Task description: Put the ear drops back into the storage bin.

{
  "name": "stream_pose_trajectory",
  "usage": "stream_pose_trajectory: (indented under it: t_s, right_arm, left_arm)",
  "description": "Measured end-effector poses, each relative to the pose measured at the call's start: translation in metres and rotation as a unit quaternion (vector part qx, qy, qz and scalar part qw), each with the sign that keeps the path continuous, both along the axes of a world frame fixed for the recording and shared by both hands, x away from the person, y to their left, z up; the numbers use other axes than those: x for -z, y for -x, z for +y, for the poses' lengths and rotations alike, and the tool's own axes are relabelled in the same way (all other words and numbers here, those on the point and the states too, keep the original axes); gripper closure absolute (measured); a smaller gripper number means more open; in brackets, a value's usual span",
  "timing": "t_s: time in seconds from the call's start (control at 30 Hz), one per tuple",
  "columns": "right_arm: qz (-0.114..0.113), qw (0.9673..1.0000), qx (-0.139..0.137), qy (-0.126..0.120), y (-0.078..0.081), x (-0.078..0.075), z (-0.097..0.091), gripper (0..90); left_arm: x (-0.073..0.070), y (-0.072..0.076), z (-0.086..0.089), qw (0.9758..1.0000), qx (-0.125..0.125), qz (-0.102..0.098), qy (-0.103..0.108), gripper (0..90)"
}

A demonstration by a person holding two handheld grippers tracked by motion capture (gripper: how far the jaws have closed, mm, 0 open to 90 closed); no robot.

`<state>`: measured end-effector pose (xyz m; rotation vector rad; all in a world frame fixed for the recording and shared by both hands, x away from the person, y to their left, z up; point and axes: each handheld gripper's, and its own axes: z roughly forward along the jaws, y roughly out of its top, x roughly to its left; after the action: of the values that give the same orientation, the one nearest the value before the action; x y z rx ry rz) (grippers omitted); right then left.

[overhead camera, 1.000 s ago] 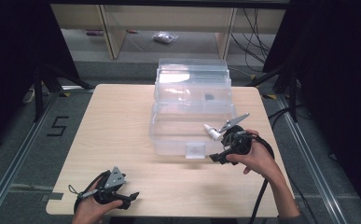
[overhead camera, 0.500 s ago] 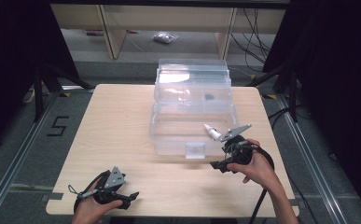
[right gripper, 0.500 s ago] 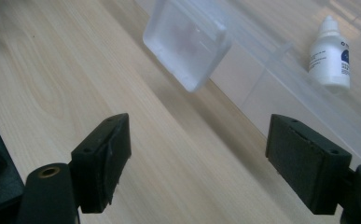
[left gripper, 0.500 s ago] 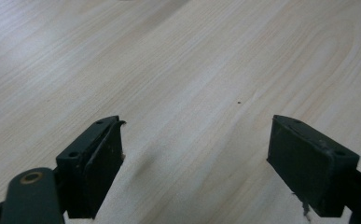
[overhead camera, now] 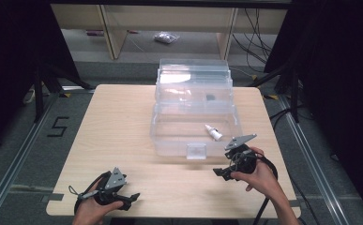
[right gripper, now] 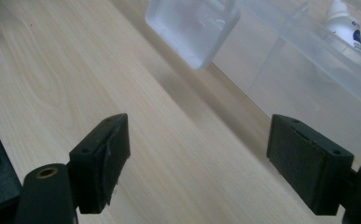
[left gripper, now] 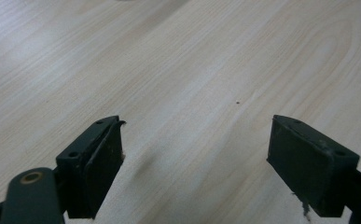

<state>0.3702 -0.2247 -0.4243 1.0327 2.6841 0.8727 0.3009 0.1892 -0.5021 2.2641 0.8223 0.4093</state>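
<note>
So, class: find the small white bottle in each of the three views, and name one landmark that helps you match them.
High view: the small white bottle lies inside the clear plastic box, near its front right.
Left gripper view: the frame takes in the wooden table between the open jaws; no bottle here.
Right gripper view: the bottle sits at the top right, behind the box wall.
Shared landmark: the box's front latch.
</note>
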Motion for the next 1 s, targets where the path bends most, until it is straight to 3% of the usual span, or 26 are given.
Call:
stream_pose_trajectory:
  t_s: [0.07,0.1,0.13,0.2,0.23,0.27,0.3,0.43,0.5,0.57,0.6,0.63,0.7,0.73,0.77,0.8,0.83,0.9,0.93,1.0]
  right_arm:
    - [-0.001,0.9999,0.013,-0.002,0.003,0.002,0.001,22.1]
    - [-0.007,1.0,-0.001,-0.001,0.003,0.002,0.0,21.8]
    - [0.003,0.9999,0.013,-0.005,0.005,0.003,0.002,21.8]
    - [-0.006,0.9999,0.007,-0.008,0.007,0.005,0.002,21.4]
    - [-0.018,0.9998,-0.009,-0.004,0.006,0.007,0.0,20.9]
    - [-0.001,1.0,-0.001,-0.005,0.008,0.007,0.001,20.2]
    - [-0.012,0.9999,-0.002,-0.009,0.009,0.009,0.001,20.3]
    - [-0.013,0.9999,-0.008,-0.005,0.013,0.014,0.001,20.3]
    - [-0.03,0.9994,-0.015,-0.008,0.014,0.018,0.001,20.2]
    - [-0.017,0.9998,-0.008,-0.007,0.017,0.02,0.002,20.2]
    - [-0.026,0.9996,-0.012,-0.006,0.017,0.022,0.002,20.0]
    - [-0.011,0.9999,-0.012,-0.004,0.018,0.022,0.002,19.8]
    - [-0.024,0.9995,-0.019,-0.001,0.019,0.027,0.002,19.6]
    - [-0.009,0.9998,-0.019,-0.002,0.021,0.027,0.003,19.6]
    - [-0.023,0.9993,-0.031,0.002,0.019,0.03,0.002,19.6]
    - [-0.016,0.9998,-0.015,-0.003,0.023,0.031,0.004,19.5]
    - [-0.022,0.9995,-0.021,0.0,0.022,0.032,0.002,19.3]
    - [0.001,0.9999,-0.014,0.0,0.026,0.031,0.003,19.2]
    - [-0.021,0.9993,-0.031,0.005,0.023,0.034,0.002,19.0]
    - [-0.021,0.9994,-0.027,0.01,0.025,0.036,0.001,18.8]
  left_arm:
    - [0.0,0.0,0.0,1.0,0.002,0.0,-0.003,17.5]
    - [0.0,0.0,0.0,1.0,0.0,0.0,-0.001,17.5]
    - [0.0,0.0,0.0,1.0,0.001,0.0,-0.001,17.5]
    - [0.0,0.0,0.0,1.0,0.001,0.0,-0.001,17.5]
    - [0.0,0.0,0.0,1.0,0.001,0.0,-0.001,17.5]
    - [0.0,0.0,0.0,1.0,0.001,-0.001,-0.001,17.5]
    - [0.0,0.0,0.0,1.0,0.001,-0.001,-0.001,17.5]
    - [-0.001,0.0,0.0,1.0,0.001,-0.001,-0.001,17.5]
    - [0.0,0.0,0.0,1.0,0.001,-0.001,-0.001,17.5]
    - [0.0,0.0,0.0,1.0,0.001,-0.001,-0.001,17.5]
    - [0.0,0.0,0.0,1.0,0.001,-0.001,-0.001,17.5]
    - [0.0,0.0,0.0,1.0,0.0,-0.001,-0.001,17.5]
    - [0.0,0.0,0.0,1.0,0.0,-0.001,-0.001,17.5]
    - [0.0,0.0,0.0,1.0,0.0,-0.001,-0.001,17.5]
    - [0.0,0.0,0.0,1.0,0.0,-0.001,-0.001,17.5]
    - [0.0,0.0,0.0,1.0,0.001,-0.001,-0.001,17.5]
    - [0.0,0.0,0.0,1.0,0.001,-0.001,-0.001,17.5]
    - [0.0,0.0,0.0,1.0,0.0,-0.001,-0.001,17.5]
    - [0.0,0.0,0.0,1.0,0.001,-0.001,-0.001,17.5]
    - [0.0,0.0,0.0,1.0,0.001,-0.001,-0.001,17.5]
